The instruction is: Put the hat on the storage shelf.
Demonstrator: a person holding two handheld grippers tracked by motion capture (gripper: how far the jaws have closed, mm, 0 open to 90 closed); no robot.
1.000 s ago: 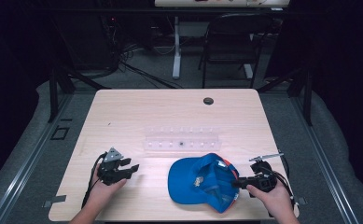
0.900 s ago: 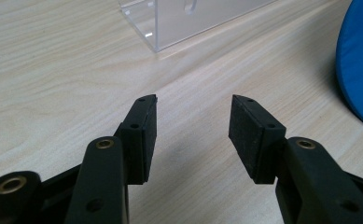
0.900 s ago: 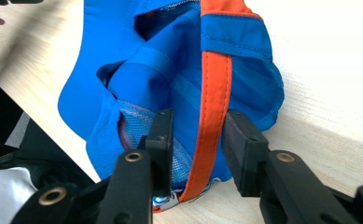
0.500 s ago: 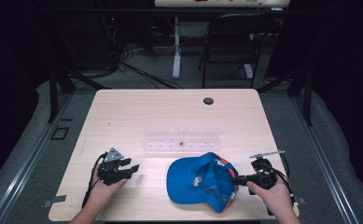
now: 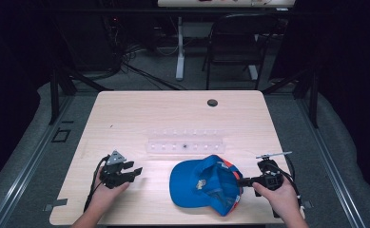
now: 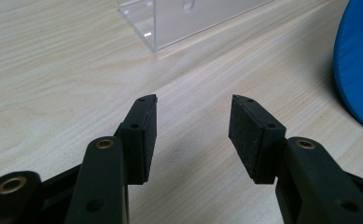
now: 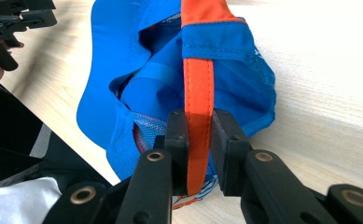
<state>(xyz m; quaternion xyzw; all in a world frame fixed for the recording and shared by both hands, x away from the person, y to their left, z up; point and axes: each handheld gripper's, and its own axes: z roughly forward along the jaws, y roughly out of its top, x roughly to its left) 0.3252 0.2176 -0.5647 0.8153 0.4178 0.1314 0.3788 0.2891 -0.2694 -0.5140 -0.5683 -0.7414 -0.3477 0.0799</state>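
— Where's the cap (image 5: pixel 206 183) sitting? 
— Lower middle of the high view, upside down on the table (image 5: pixel 173 114), bill toward the left, just below the clear plastic rack (image 5: pixel 185 143). 
— And the right gripper (image 7: pixel 198 135) has it? 
— It does. In the right gripper view its jaws are pinched on the orange strap (image 7: pixel 198 84) at the back of the cap, the strap running straight up the middle of the frame between the pads. 
— The other one? 
— The left gripper (image 6: pixel 193 126) hovers low over bare wood with its jaws spread wide and nothing between them; in its own view the blue bill only edges in at the right. In the high view it sits at lower left, apart from the cap. 
— So how would you go about it? 
— I'd say keep the strap bite firm and square, since the fabric is thin and could slide out. Bring the left one across to the bill, low and level, and take the edge before lifting, so the cap doesn't swing from one point.
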